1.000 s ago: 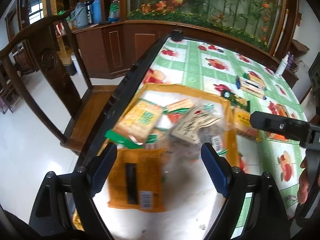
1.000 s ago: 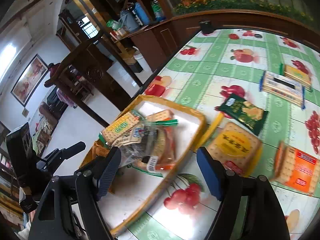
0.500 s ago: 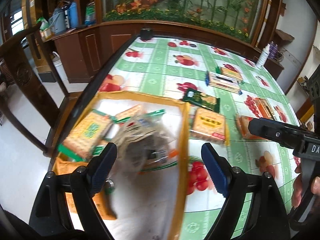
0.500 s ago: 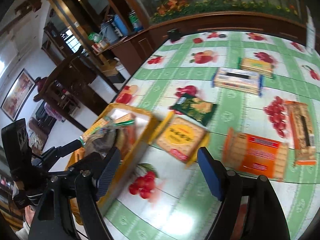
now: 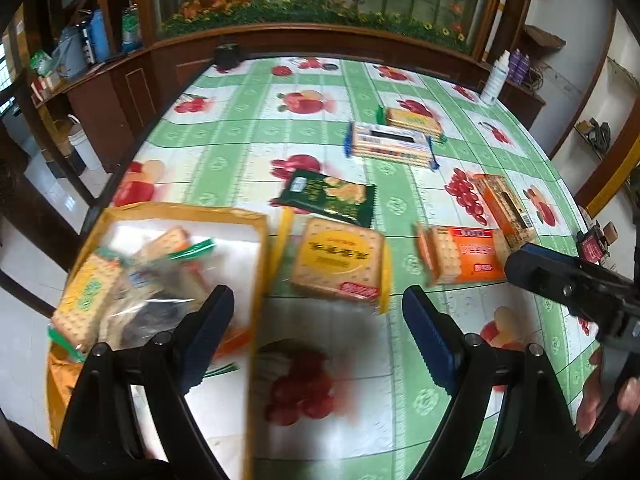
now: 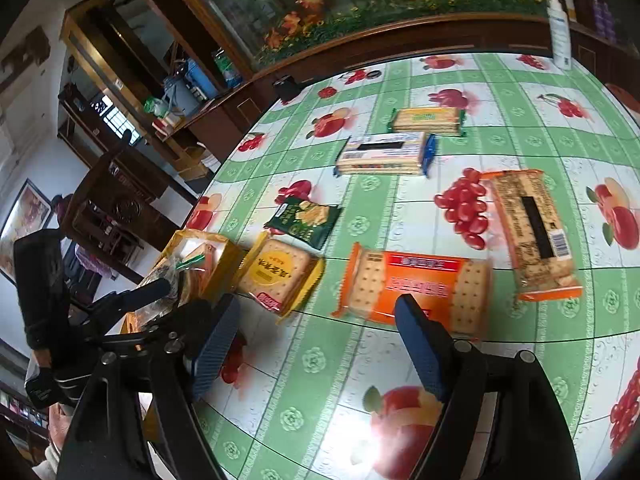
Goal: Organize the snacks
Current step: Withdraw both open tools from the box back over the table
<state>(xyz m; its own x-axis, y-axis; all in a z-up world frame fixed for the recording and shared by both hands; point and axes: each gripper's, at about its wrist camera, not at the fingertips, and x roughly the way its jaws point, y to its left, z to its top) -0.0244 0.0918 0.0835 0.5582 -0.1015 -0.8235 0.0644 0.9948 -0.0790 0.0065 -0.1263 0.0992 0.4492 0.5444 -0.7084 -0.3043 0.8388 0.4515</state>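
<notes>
Green-and-white checked oilcloth with fruit prints covers the table (image 5: 256, 128).

Yellow-rimmed tray (image 5: 176, 211) sits at the table's left edge, holding several packets: a green-trimmed cracker pack (image 5: 86, 300), a clear bag (image 5: 160, 300), others too blurred to tell apart.

Just right of the tray, flat on the cloth: yellow cracker pack (image 5: 338, 258). Dark green snack pouch (image 5: 330, 196) lies just beyond it, close to touching; contact not clear.

Orange cracker pack (image 6: 416, 286) to the right of the yellow one, apart from it. Orange-ended long pack (image 6: 530, 232) lies barcode side up, near the orange pack's far right corner.

Farther back: blue-ended cracker sleeve (image 6: 384, 154) and, just behind it, a green-ended sleeve (image 6: 426, 120).

Left gripper (image 5: 318, 334): jaws well apart, nothing between them, hanging over the tray's right rim and bare cloth.

Right gripper (image 6: 316, 336): jaws apart, empty, over the cloth on the near side of the orange cracker pack. Its right fingertip overlaps that pack in view; touching or not, cannot tell.

White bottle (image 6: 560, 28) stands beyond the table's far right corner.
</notes>
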